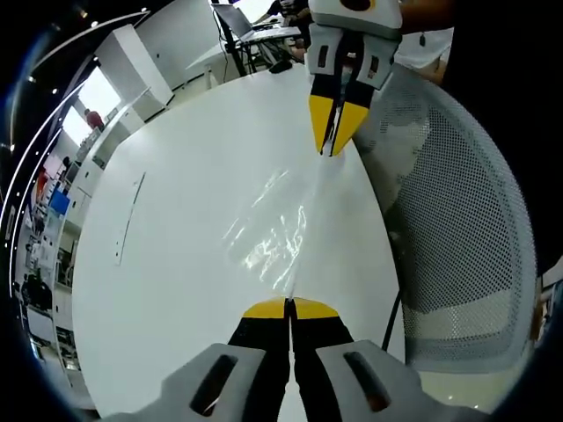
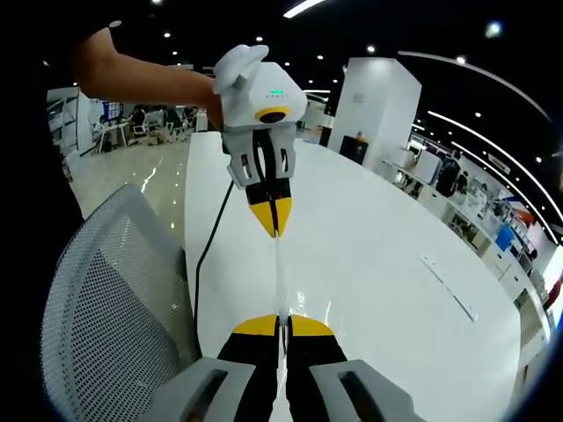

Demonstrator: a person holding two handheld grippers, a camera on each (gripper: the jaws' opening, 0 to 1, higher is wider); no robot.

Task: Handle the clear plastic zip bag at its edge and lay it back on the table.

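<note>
The white worktop (image 1: pixel 176 264) was the biggest thing before me, broad and rounded, running off toward a far room of desks and shelving. A grey mesh chair (image 1: pixel 466 237) stood just beside its near edge, and a dark cable (image 2: pixel 204 264) trailed along that same edge. Stretched above the worktop between my two hands was the clear plastic zip bag (image 1: pixel 273 233), held taut, glinting where the light caught its creases; in the right gripper view it showed nearly edge-on as a thin pale line (image 2: pixel 280 281). My left gripper (image 1: pixel 289 308) had its yellow-tipped fingers pressed together on one edge of the bag, and my right gripper (image 1: pixel 332 145), facing it from the far side, pinched the opposite edge the same way. I judged the bag was lifted clear of the surface, though how far I could not tell. The risk from there lay in the release: the film was slick and thin, so if one pair of fingers let go before the other, the bag could swing and fold over itself, or drift off the near edge toward the chair. Pulling harder while lowering could also slip the edge out of a pinch.
</note>
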